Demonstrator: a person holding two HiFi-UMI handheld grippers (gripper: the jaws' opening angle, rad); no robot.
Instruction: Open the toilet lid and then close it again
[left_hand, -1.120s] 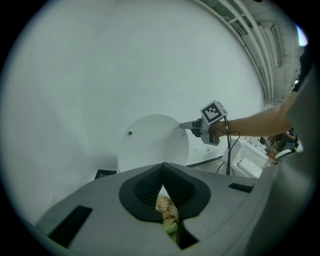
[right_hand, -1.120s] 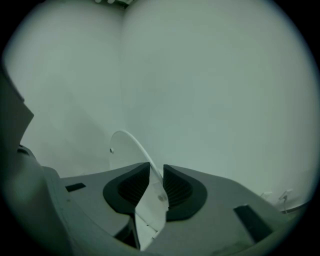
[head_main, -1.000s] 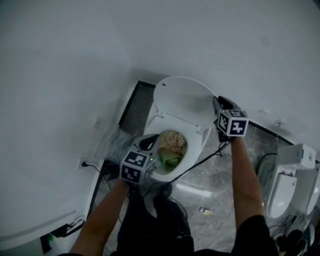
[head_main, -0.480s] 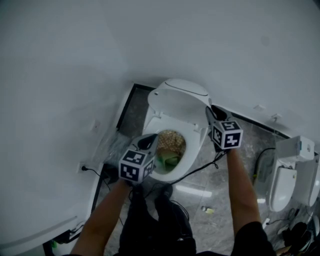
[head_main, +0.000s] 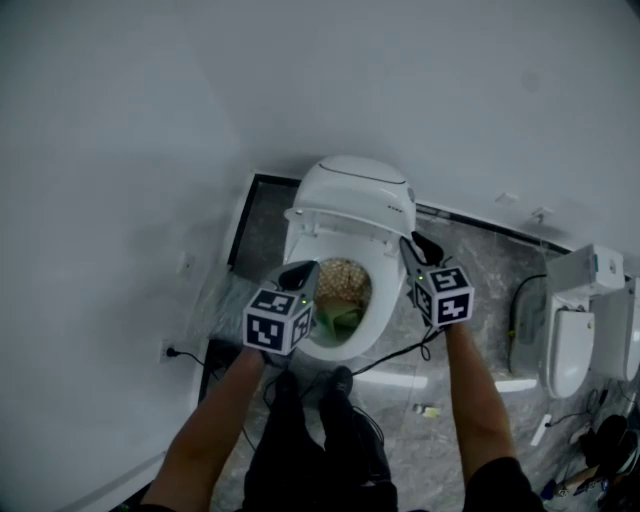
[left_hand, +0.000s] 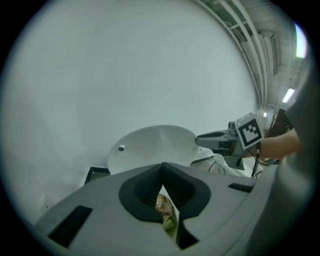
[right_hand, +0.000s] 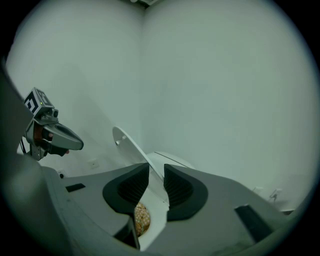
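The white toilet lid (head_main: 355, 200) leans forward, half-way down over the bowl (head_main: 385, 290), which holds yellowish and green stuff (head_main: 343, 290). My right gripper (head_main: 408, 241) is shut on the lid's right edge. In the right gripper view the thin lid (right_hand: 127, 145) runs edge-on between the pads of my right gripper (right_hand: 156, 180), whose jaws have just eased open slightly with the edge still between them. My left gripper (head_main: 300, 272) hovers shut and empty over the bowl's front left. In the left gripper view its jaws (left_hand: 162, 172) meet below the lid (left_hand: 150, 147).
A second toilet (head_main: 570, 340) stands at the right. White walls close in on the left and behind. A wall socket (head_main: 168, 350) with a cable sits low on the left. Cables lie on the grey floor beside the person's feet (head_main: 320, 400).
The lid has swung from upright to leaning forward over the bowl. My right gripper came toward me and leftward with it. The left gripper has stayed where it was.
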